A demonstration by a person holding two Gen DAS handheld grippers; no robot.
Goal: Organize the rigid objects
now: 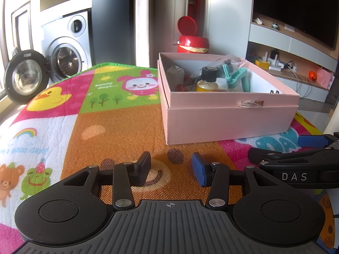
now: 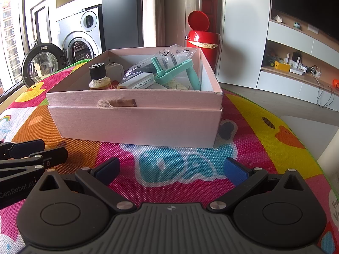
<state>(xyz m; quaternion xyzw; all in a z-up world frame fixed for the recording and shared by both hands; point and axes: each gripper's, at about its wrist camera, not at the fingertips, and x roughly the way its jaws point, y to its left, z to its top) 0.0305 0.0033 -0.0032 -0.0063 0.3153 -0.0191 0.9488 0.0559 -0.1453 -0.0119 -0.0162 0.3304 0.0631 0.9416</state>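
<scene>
A pink cardboard box (image 1: 228,122) (image 2: 135,122) stands on the colourful play mat (image 1: 118,131) (image 2: 254,127). Inside it are a small bottle with a black cap (image 1: 208,80) (image 2: 99,77), a pale square bottle (image 1: 175,75), a teal plastic tool (image 1: 239,78) (image 2: 182,72), a white adapter (image 2: 137,82) and a clear plastic bag (image 2: 169,56). My left gripper (image 1: 171,169) rests open above the mat, short of the box, with nothing between its fingers. My right gripper (image 2: 171,169) is open wide, also short of the box and holding nothing.
A red bin (image 1: 191,42) (image 2: 202,40) with its lid up stands beyond the mat. A washing machine with its door open (image 1: 63,57) (image 2: 78,48) is at the back left. Shelves with a dark screen (image 1: 296,8) fill the right.
</scene>
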